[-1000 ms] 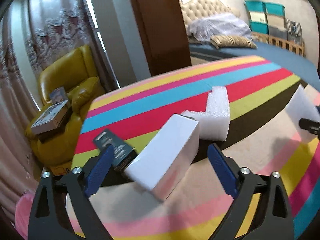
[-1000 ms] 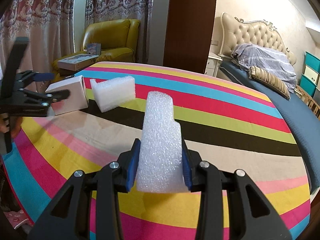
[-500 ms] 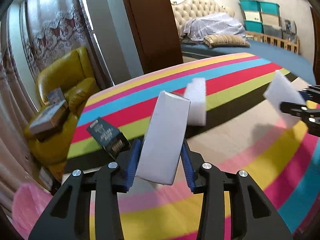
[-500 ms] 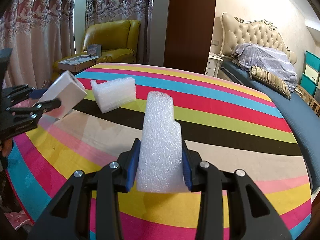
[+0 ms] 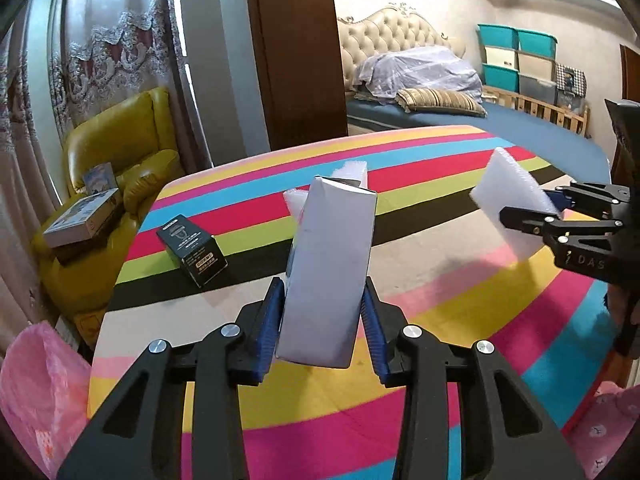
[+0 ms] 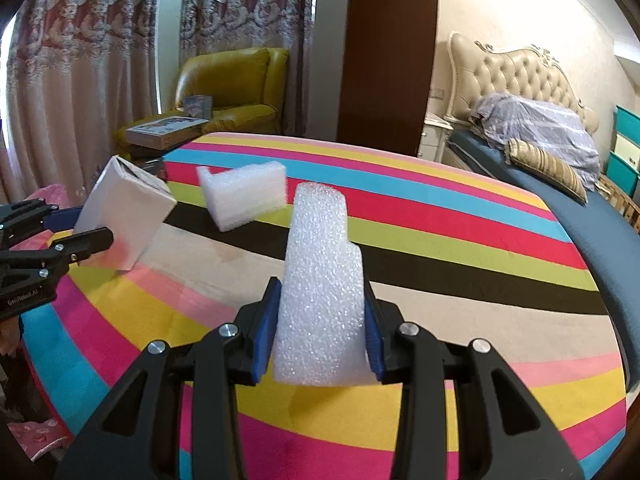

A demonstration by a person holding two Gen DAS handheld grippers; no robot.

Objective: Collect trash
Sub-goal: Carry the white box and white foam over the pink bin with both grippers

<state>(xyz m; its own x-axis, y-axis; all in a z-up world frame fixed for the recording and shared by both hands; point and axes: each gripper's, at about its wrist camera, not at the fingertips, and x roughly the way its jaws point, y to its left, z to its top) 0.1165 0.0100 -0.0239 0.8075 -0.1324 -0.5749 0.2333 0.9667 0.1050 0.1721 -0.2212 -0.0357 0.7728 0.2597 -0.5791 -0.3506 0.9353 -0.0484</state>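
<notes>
The left hand-held gripper [image 5: 324, 328] is clamped on a plain white cardboard box [image 5: 330, 272] lifted above the rainbow-striped table [image 5: 460, 320], and the right hand-held gripper [image 6: 320, 340], lettered "DAS" where legible, pinches a white stepped foam block [image 6: 320, 300]. At ten o'clock from the held box a small black printed carton [image 5: 192, 250] lies on the table, its text too small to read. A second white foam piece [image 6: 242, 194] lies farther at twelve o'clock.
</notes>
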